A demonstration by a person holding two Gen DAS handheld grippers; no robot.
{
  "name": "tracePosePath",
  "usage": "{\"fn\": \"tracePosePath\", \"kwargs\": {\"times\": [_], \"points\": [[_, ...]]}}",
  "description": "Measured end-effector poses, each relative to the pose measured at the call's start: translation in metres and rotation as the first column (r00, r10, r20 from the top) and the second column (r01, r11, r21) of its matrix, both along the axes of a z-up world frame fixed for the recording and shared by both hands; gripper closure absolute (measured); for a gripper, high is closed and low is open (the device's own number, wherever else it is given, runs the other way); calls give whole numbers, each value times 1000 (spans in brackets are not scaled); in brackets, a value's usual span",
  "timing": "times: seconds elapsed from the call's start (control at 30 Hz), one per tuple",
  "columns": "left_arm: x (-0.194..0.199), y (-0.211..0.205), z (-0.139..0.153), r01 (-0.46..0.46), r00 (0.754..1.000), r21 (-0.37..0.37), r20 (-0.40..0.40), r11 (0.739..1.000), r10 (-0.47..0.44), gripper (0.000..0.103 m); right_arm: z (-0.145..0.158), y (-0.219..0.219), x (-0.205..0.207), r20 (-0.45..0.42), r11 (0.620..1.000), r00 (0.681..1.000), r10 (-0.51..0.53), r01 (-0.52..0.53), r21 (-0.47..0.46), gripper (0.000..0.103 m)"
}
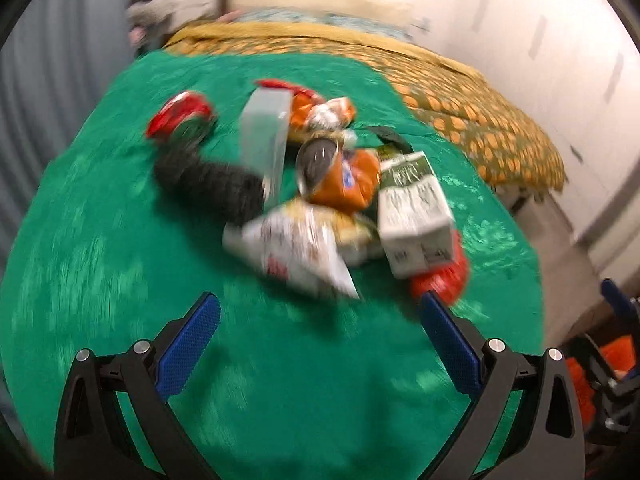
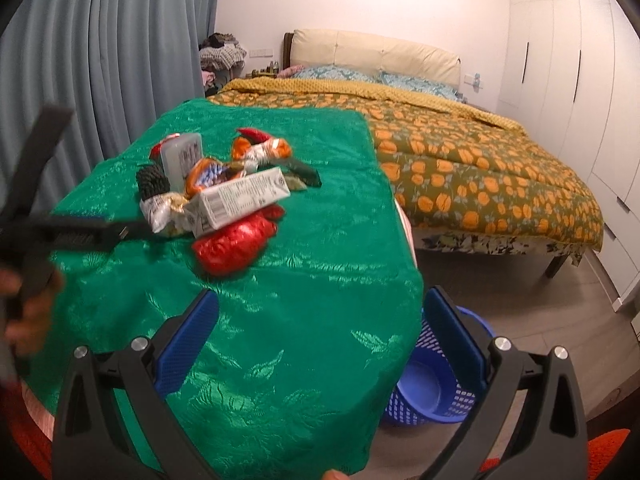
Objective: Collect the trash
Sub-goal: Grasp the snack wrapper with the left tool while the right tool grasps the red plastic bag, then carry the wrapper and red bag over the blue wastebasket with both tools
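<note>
Your left gripper (image 1: 320,312) and right gripper (image 2: 320,312) both have their fingers wide apart, holding nothing. The trash pile (image 2: 224,196) sits on the green desk (image 2: 280,340). The blue basket (image 2: 432,392) is on the floor beside the desk.

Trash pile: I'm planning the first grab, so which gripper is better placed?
Probably left. The left gripper is open, facing the trash pile close ahead. The right gripper is open too, but farther back, over the table edge near the basket.

Trash pile on the tabletop (image 2: 280,320)

Carton (image 2: 240,198) lies atop wrappers; basket (image 2: 432,396) sits on the floor right of it; bed (image 2: 460,152) stands behind.
</note>
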State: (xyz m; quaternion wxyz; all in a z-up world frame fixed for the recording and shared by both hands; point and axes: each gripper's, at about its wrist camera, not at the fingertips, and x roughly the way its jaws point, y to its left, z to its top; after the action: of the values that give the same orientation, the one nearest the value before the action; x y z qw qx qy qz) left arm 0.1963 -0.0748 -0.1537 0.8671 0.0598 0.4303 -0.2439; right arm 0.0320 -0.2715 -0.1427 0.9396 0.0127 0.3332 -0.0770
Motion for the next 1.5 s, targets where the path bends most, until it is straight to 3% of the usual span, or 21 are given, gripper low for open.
{"fn": "tracePosePath", "kwargs": {"times": [0.23, 0.4, 0.5, 0.6, 0.63, 0.73, 0.8, 0.87, 0.9, 0.97, 1.1, 1.27, 1.33, 1.4, 1.47, 1.5], "points": [[45, -9, -16, 89, 995, 59, 30, 994, -91, 4, -12, -7, 7, -31, 1000, 999, -11, 11, 18, 5], [39, -20, -22, 194, 978, 83, 63, 977, -199, 9, -18, -10, 32, -59, 984, 995, 78, -67, 167, 4], [35, -21, -25, 212, 973, 102, 76, 972, -220, 14, -29, -5, 57, -123, 972, 986, 116, -87, 218, 4], [35, -17, -24, 203, 974, 90, 83, 975, -210, 26, -36, 4, 80, -158, 959, 975, 156, -111, 261, 5], [35, -15, -22, 201, 975, 82, 83, 976, -208, 36, -37, 8, 87, -161, 955, 972, 170, -122, 271, 5], [32, -9, -15, 193, 978, 58, 65, 980, -196, 50, -40, 22, 111, -174, 949, 964, 200, -146, 281, 5], [25, -6, -12, 183, 982, 55, 48, 982, -185, 52, -45, 28, 126, -189, 947, 960, 206, -147, 284, 11], [15, -3, -9, 177, 983, 68, 40, 982, -180, 54, -50, 31, 135, -205, 952, 958, 200, -141, 271, 35], [9, 0, -8, 176, 983, 77, 38, 981, -179, 54, -52, 32, 137, -209, 955, 958, 196, -138, 264, 39], [-4, 5, -4, 173, 984, 82, 20, 982, -175, 54, -49, 29, 136, -205, 952, 956, 212, -155, 264, 51], [-30, 17, -2, 182, 983, 65, -25, 981, -181, 53, -37, 19, 118, -220, 932, 928, 302, -240, 271, 53], [-55, 13, -4, 253, 967, 53, -48, 966, -250, 39, -38, 0, 83, -319, 902, 852, 414, -338, 267, 53], [-56, 10, -2, 269, 963, 60, -36, 961, -268, 29, -40, -9, 75, -347, 905, 843, 412, -335, 261, 53], [-55, 6, 1, 280, 960, 67, -24, 958, -279, 21, -42, -16, 69, -363, 912, 843, 397, -320, 255, 48], [-51, 2, 2, 291, 957, 76, -15, 954, -291, 14, -41, -21, 68, -360, 923, 857, 368, -291, 252, 26], [-47, -1, 2, 297, 955, 78, -16, 952, -297, 13, -40, -22, 68, -355, 926, 864, 357, -276, 258, 26]]}}
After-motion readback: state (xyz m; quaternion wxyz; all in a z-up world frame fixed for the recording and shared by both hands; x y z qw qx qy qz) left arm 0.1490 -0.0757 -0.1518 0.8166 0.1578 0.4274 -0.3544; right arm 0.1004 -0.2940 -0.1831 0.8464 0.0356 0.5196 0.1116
